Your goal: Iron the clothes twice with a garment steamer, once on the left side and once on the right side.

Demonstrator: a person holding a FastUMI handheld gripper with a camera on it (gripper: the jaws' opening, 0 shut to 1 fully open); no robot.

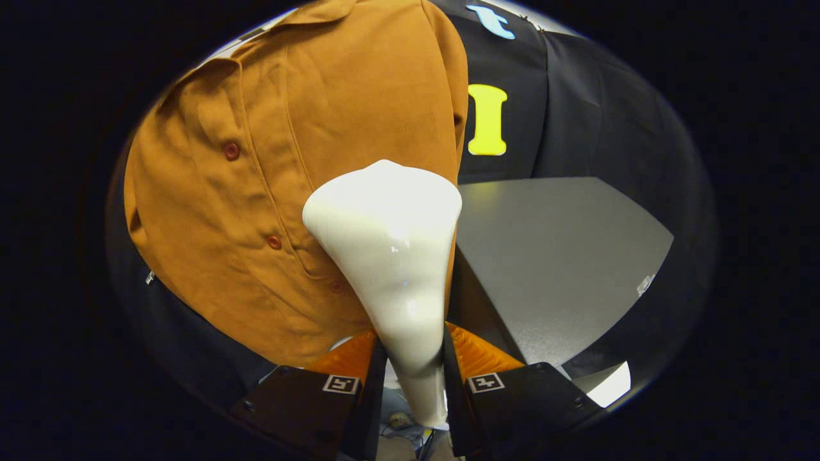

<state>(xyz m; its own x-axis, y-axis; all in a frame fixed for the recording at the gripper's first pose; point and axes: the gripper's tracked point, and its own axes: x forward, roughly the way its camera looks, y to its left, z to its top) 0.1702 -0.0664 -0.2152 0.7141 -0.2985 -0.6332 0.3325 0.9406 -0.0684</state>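
A white garment steamer (391,256) stands up between my fingers, its narrow handle clamped by both and its wide head flaring ahead of them. My gripper (413,358) is shut on that handle. Beyond the head hangs a brown button-up shirt (275,173) with a row of dark red buttons down its front. The steamer head lies against the shirt's lower part, at the side nearest the grey table and past the button row. The head hides the fabric behind it.
A grey table top (551,256) spreads beside the shirt, past the steamer head. Black cloth forms the booth wall (576,109) behind the shirt and the table.
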